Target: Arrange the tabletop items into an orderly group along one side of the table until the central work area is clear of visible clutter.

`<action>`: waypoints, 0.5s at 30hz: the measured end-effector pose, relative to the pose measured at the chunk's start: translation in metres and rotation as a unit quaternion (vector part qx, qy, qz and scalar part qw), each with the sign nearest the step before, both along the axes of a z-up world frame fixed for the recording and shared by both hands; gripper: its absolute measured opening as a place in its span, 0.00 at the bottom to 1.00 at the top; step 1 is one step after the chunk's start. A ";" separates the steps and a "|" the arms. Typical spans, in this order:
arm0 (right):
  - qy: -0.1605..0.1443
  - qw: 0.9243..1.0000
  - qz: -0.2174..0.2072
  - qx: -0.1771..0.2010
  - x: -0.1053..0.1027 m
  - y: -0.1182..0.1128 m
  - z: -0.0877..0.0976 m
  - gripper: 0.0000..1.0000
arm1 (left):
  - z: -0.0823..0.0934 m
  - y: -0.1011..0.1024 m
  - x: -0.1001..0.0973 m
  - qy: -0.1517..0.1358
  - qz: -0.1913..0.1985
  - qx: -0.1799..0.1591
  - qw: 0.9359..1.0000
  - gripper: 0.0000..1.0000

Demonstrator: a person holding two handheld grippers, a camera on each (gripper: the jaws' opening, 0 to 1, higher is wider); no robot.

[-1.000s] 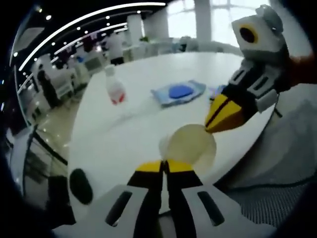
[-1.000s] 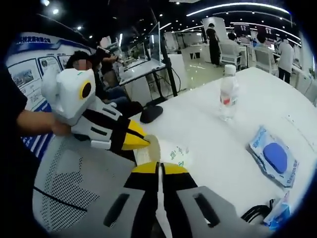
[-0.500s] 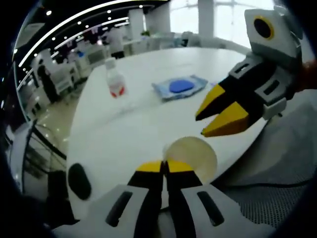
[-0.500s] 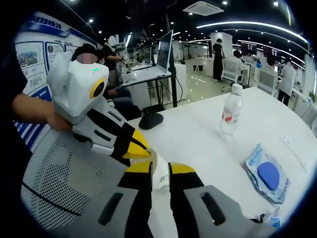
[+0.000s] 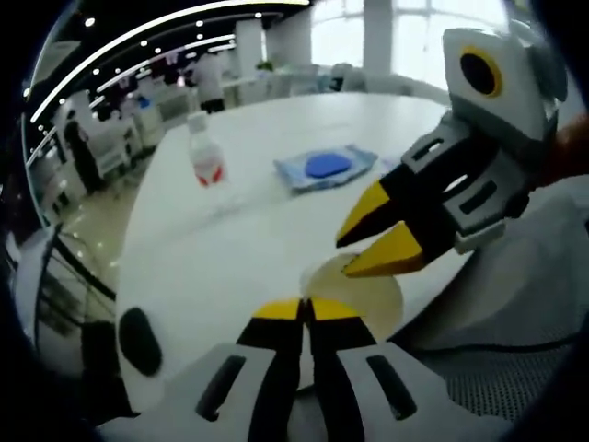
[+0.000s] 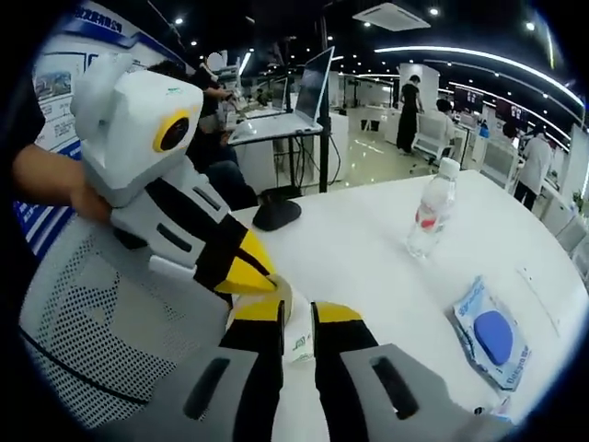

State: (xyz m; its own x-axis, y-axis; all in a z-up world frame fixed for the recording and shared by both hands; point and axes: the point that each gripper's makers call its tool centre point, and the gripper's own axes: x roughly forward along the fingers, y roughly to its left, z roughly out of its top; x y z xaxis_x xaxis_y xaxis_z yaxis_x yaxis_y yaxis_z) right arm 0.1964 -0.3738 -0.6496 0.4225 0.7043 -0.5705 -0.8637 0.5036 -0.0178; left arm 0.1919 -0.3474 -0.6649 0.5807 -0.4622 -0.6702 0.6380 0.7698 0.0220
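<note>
Two grippers are seen converging on one pale, translucent round lid [image 5: 354, 287] at the near edge of the white table [image 5: 248, 239]. In the left gripper view, the left gripper [image 5: 305, 311] is pictured with its yellow-tipped jaws pressed together, apparently pinching the lid's near rim, though the contact itself is hidden behind the tips. The right gripper [image 5: 366, 241] is shown entering from the right, its jaws parted a little, the lower tip lying over the lid's far side. Farther along the table a clear water bottle [image 5: 206, 162] is seen standing upright, with a blue wipes packet [image 5: 324, 168] lying flat well apart from it and a black mouse [image 5: 139, 340] near the table's edge.

In the right gripper view, the right gripper [image 6: 296, 315] is pictured with a narrow gap between its jaws, and the lid [image 6: 296, 322] is seen edge-on in that gap, not visibly clamped. The left gripper [image 6: 250, 269] is shown closed, its tips meeting the lid's upper rim from the left. The bottle [image 6: 433, 211], the packet [image 6: 494, 336] and the mouse [image 6: 277, 214] are spread across the table [image 6: 368, 258] beyond.

The lid is judged to lie straight ahead of both grippers, its flat face aligned with the right jaws, so a handover is judged to turn on those jaws closing across its thin edge.
</note>
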 end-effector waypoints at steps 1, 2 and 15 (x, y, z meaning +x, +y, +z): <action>-0.001 1.000 -0.001 -0.001 0.001 0.000 -0.001 0.09 | 0.001 -0.002 0.000 -0.005 -0.007 0.000 1.000 0.00; -0.001 1.000 0.000 -0.004 0.001 0.000 -0.002 0.07 | 0.003 -0.004 -0.001 -0.009 -0.012 -0.003 1.000 0.00; 0.011 1.000 -0.026 -0.013 0.011 -0.009 -0.009 0.01 | 0.014 -0.011 0.001 -0.038 -0.034 -0.023 0.998 0.01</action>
State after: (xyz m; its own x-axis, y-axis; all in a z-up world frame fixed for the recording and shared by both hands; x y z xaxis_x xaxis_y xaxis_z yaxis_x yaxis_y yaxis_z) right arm 0.2079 -0.3832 -0.6588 0.4449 0.6666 -0.5981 -0.8369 0.5473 -0.0125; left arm 0.1926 -0.3589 -0.6513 0.5963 -0.5313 -0.6018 0.6859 0.7267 0.0380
